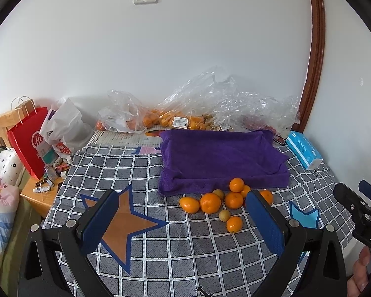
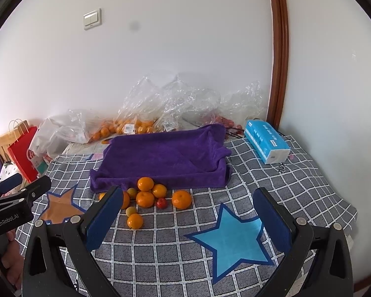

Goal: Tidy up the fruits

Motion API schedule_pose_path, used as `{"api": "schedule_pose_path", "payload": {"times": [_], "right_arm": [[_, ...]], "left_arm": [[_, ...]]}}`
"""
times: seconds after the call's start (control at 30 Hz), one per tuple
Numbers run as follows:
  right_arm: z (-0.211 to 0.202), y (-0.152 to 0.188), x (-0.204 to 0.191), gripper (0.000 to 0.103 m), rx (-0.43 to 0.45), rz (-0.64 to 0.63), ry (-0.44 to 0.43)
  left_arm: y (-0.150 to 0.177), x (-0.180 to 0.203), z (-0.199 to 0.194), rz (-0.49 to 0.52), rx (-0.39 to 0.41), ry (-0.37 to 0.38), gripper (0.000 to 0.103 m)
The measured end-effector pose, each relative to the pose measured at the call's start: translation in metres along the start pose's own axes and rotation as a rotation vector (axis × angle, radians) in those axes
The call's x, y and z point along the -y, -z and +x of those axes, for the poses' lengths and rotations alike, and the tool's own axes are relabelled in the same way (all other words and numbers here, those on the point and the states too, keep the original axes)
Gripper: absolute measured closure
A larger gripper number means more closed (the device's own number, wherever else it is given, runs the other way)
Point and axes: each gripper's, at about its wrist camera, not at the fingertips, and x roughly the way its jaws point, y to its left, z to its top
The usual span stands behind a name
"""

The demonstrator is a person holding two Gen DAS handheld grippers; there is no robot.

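Both the left gripper (image 1: 183, 225) and right gripper (image 2: 188, 219) hung with jaws wide apart over the checked cloth (image 2: 160, 252), while the oranges (image 2: 145, 199), probably light, roundish and liable to roll, clustered against the purple tray (image 2: 165, 156), best pinched across their middles.

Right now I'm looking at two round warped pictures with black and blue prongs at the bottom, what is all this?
Those prongs are handheld grippers, one in each of a person's hands, each carrying a wide-angle camera. One picture looks along the left gripper, the other along the right gripper. Both have their jaws open and hold nothing. Ahead is a checked cloth with stars, a tray draped in a purple towel, and a loose pile of tangerines with a few smaller fruits in front of it. Plastic bags of fruit and a tissue pack lie behind.
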Motion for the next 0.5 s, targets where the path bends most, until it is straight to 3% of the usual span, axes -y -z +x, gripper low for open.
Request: {"api": "schedule_pose_path", "payload": {"times": [0.5], "right_arm": [[-0.0028, -0.0025, -0.0011, 0.000, 0.011, 0.010, -0.002]], "left_arm": [[-0.0031, -0.0023, -0.0029, -0.014, 0.012, 0.004, 0.000]]}}
